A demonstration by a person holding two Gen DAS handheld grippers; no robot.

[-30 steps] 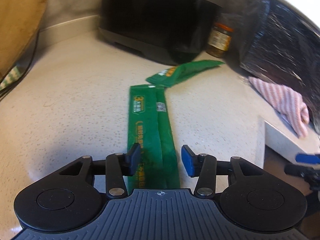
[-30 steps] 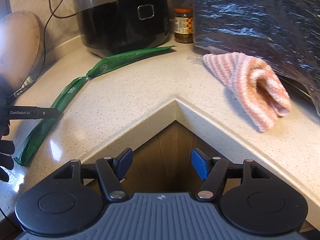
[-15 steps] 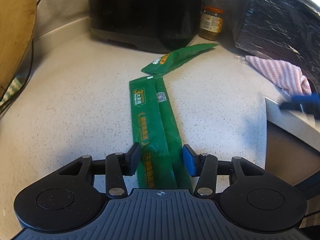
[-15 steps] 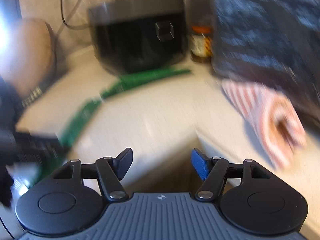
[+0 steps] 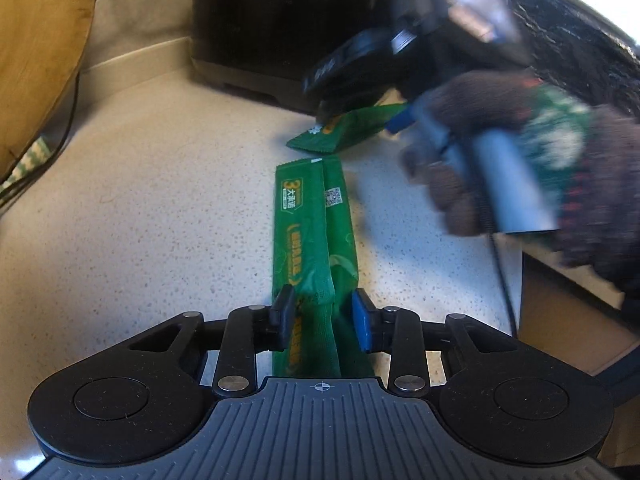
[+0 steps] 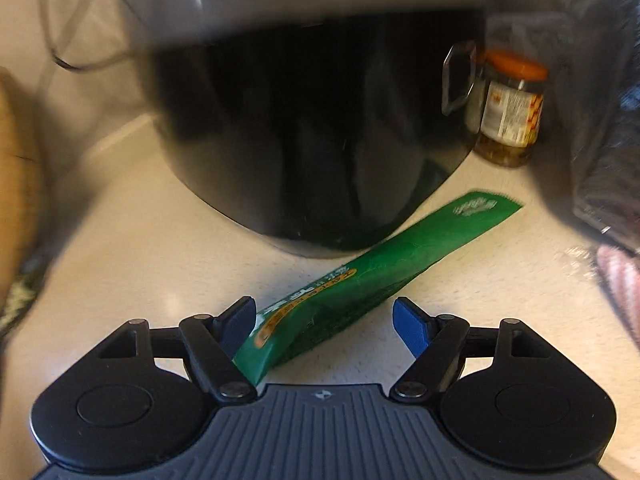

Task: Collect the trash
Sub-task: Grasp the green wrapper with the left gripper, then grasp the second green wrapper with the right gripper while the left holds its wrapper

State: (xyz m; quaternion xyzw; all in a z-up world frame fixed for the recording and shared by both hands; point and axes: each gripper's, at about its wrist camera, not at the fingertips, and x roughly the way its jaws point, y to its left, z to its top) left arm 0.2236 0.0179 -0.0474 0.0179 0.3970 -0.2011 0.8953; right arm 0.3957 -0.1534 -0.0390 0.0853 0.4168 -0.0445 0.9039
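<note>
Closing my left tongs across the lengthwise green wrapper, I hold my spread right tongs astride the second wrapper, angled up-right.

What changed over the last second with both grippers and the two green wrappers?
The right gripper swept across the counter to the far green wrapper, now between its open jaws. The left gripper is closing around the near green wrapper; a full grip is unclear. Both wrappers and the cooker stayed put.
</note>
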